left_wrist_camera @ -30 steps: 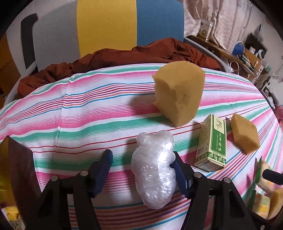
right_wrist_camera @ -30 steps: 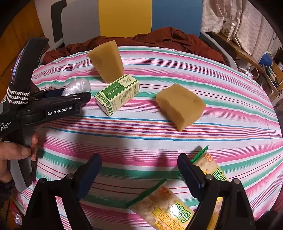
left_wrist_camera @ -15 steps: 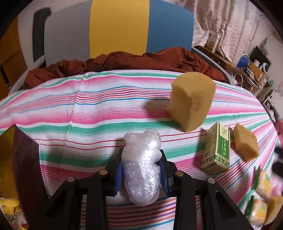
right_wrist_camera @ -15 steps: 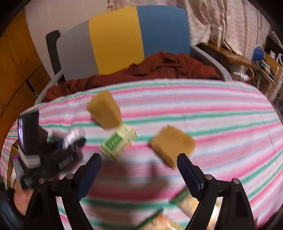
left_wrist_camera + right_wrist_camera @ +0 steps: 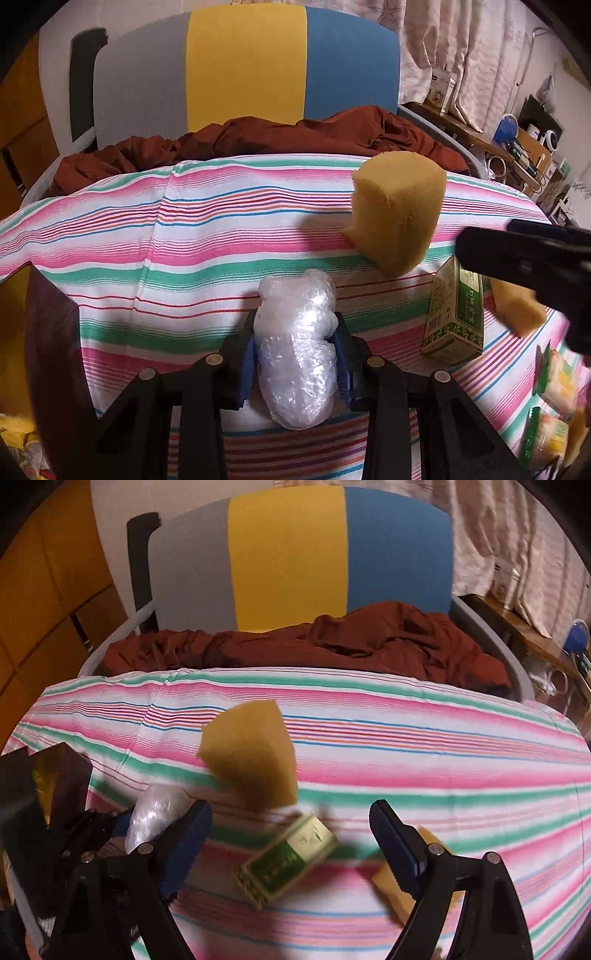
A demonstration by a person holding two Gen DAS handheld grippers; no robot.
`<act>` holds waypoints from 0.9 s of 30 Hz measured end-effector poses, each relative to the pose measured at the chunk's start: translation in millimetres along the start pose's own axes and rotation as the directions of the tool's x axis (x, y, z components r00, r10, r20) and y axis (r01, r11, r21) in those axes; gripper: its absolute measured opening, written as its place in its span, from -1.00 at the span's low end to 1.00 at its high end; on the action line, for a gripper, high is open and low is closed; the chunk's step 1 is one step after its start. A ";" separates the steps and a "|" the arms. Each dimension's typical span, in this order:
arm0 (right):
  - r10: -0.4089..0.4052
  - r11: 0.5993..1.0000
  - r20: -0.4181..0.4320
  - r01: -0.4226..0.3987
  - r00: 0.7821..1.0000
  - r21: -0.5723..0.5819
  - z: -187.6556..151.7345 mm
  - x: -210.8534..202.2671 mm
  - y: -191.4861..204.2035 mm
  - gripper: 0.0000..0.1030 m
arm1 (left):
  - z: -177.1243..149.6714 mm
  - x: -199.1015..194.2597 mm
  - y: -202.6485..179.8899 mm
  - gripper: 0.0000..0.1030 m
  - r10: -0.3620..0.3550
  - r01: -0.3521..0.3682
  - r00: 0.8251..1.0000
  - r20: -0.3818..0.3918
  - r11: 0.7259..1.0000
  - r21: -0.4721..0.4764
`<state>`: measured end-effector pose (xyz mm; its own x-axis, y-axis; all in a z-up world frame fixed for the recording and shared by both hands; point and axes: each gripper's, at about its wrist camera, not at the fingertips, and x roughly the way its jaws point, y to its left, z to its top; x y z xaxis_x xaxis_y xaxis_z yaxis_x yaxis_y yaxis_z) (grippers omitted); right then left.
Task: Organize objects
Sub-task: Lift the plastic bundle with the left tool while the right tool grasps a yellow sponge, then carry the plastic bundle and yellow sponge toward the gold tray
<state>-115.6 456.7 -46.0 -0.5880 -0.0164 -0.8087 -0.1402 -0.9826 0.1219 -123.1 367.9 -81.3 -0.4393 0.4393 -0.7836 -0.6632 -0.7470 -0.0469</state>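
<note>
My left gripper (image 5: pixel 295 343) is shut on a crumpled clear plastic bundle (image 5: pixel 295 354), its blue pads pressing both sides just above the striped tablecloth (image 5: pixel 184 240). A tall yellow sponge (image 5: pixel 399 214) stands behind it to the right. Beside that are a green carton (image 5: pixel 456 314) and a smaller sponge (image 5: pixel 517 310). My right gripper (image 5: pixel 290 823) hangs open over the green carton (image 5: pixel 288 864), blurred by motion, with nothing between its fingers. In the right wrist view the tall sponge (image 5: pixel 251 757) lies beyond and the plastic bundle (image 5: pixel 155 812) to the left.
Snack packets (image 5: pixel 554 384) lie at the right front edge. A dark box (image 5: pixel 48 332) stands at the table's left. Behind the table are a rust-brown cloth (image 5: pixel 295 136) and a grey, yellow and blue chair back (image 5: pixel 243 66). A cluttered shelf (image 5: pixel 517 147) is at the far right.
My left jaws have closed on the plastic bundle. My right gripper has swung away from the snack packets, left and forward, to over the green carton.
</note>
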 end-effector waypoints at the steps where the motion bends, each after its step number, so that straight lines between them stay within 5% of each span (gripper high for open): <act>1: 0.004 1.000 0.002 -0.004 1.000 -0.012 3.7 4.3 2.0 0.72 | -0.1 0.0 -0.3 -0.29 0.001 -0.001 1.000 0.001 1.000 0.001; 7: 0.041 0.996 -0.015 -0.042 0.999 -0.079 23.4 33.8 16.9 0.71 | -1.3 -0.1 -1.0 -0.29 0.004 -0.004 1.000 0.007 1.000 0.002; 8: 0.041 0.996 -0.014 -0.042 0.999 -0.079 26.0 38.7 18.2 0.61 | -1.7 -0.1 -1.2 -0.29 0.005 -0.005 1.000 0.008 1.000 0.002; 9: 0.058 0.996 -0.025 -0.060 0.998 -0.072 28.2 44.9 18.8 0.12 | -1.9 -0.1 -1.3 -0.29 0.006 -0.006 1.000 0.009 1.000 0.003; 10: 0.069 0.995 -0.037 -0.071 0.997 -0.064 29.1 48.7 18.1 -0.06 | -1.9 -0.1 -1.6 -0.29 0.007 -0.007 1.000 0.010 1.000 0.004; 20: 0.124 0.992 0.057 -0.124 0.991 -0.006 1.7 -49.8 1.9 -0.06 | -1.4 1.1 -3.2 -0.28 0.013 -0.013 1.000 0.017 1.000 0.014; 27: 0.155 0.988 -0.069 -0.152 0.986 0.039 -79.4 -65.9 8.6 -0.05 | 0.1 2.3 -2.4 -0.26 0.017 -0.017 1.000 0.018 1.000 0.023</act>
<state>-14.9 434.7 -37.4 -0.5466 -0.1809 -0.8177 -0.0801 -0.9606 0.2661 -122.5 370.8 -82.9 -0.4613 0.4360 -0.7727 -0.6692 -0.7429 -0.0197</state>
